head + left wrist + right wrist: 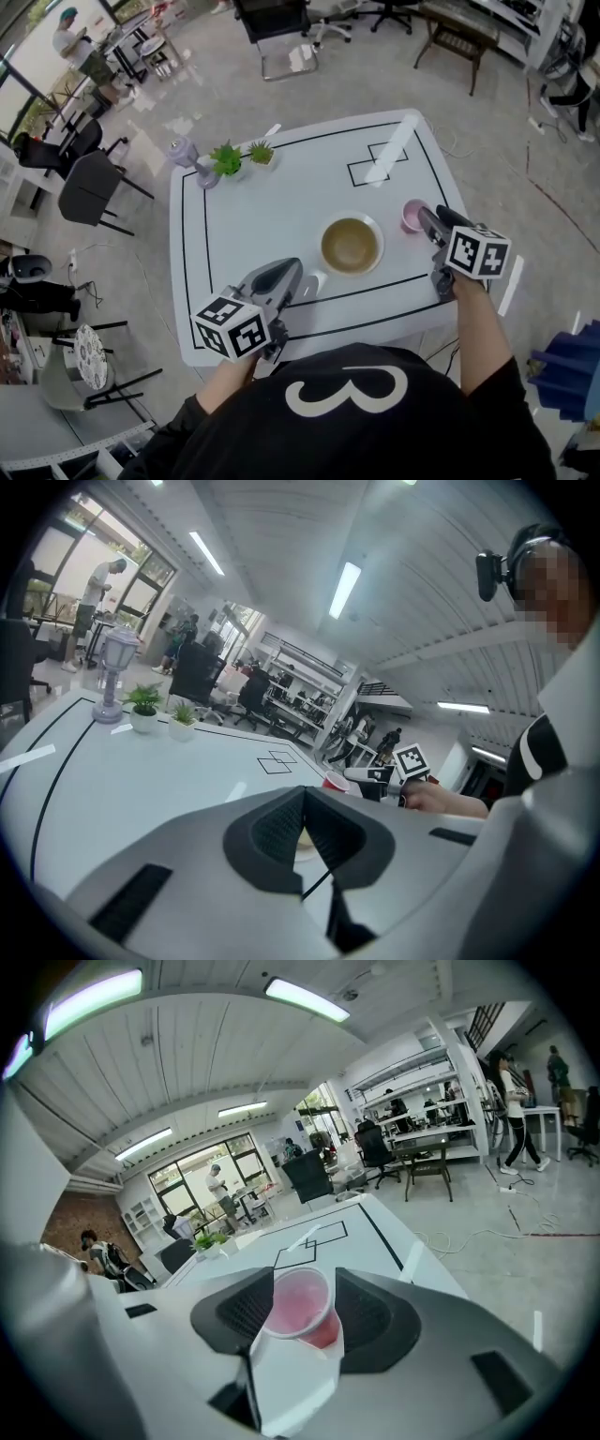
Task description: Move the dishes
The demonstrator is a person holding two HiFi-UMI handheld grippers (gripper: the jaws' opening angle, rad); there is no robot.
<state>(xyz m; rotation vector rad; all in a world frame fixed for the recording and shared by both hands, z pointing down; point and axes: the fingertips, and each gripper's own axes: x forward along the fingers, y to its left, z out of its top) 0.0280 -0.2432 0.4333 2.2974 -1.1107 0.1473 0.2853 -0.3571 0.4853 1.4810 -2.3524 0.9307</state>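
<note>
A round bowl with a brownish inside sits on the white table, between my two grippers. A pink plastic cup stands right of it. My right gripper reaches in from the table's right edge. In the right gripper view the pink cup sits between the pads of my right gripper, which are shut on its sides. My left gripper lies near the front edge, jaws shut tip to tip and holding nothing. A small white object lies beside its tip. The left gripper hides most of the bowl.
Two small potted plants and a purple lamp-shaped ornament stand at the table's far left. A white tape strip crosses black square outlines at the far right. Dark chairs stand left of the table.
</note>
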